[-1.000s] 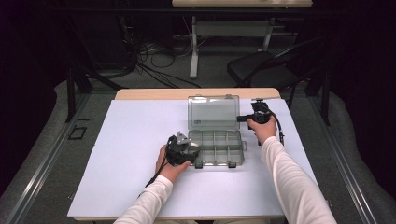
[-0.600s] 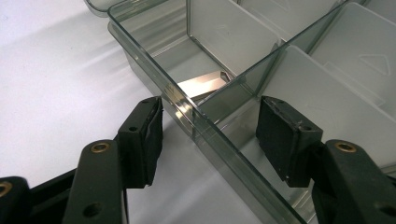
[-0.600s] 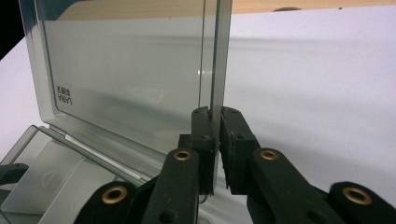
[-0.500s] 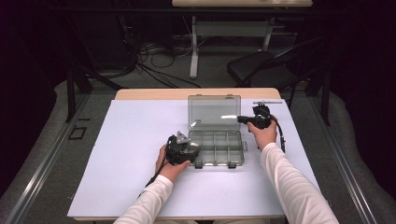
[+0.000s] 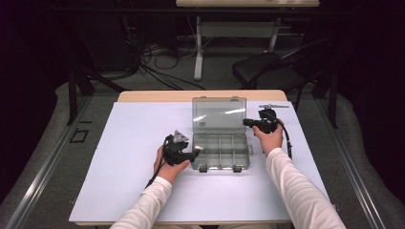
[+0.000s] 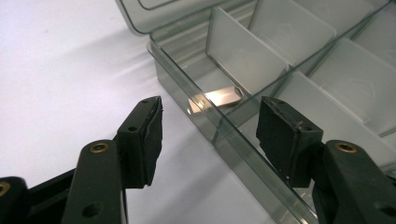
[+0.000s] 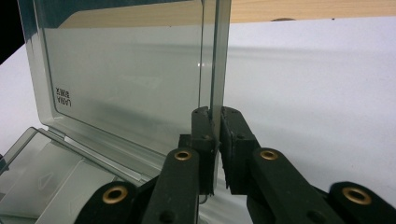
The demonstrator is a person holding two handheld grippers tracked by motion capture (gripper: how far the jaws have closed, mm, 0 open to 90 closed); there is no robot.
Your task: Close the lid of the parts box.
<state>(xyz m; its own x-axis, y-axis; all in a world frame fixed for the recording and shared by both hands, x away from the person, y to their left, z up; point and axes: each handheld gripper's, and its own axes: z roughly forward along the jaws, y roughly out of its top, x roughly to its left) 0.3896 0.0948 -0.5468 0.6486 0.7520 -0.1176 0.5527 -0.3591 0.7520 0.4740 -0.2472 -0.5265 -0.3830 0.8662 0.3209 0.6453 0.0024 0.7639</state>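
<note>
My right gripper (image 7: 215,122) clamped on the thin edge of the smoky clear plastic lid (image 5: 218,114), upright above its divided box (image 5: 220,151) mid-table, my left gripper (image 6: 210,125) gaping, straddling the box's wall

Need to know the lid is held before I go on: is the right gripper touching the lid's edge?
Touching. In the right gripper view, the right gripper has its jaws closed on the lid edge, with no gap.

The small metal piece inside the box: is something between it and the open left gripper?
Yes. The box's clear side wall stands between the left gripper and the metal piece, which lies in a compartment just behind it. The jaws straddle that wall, so reaching it probably means going over the rim.
</note>
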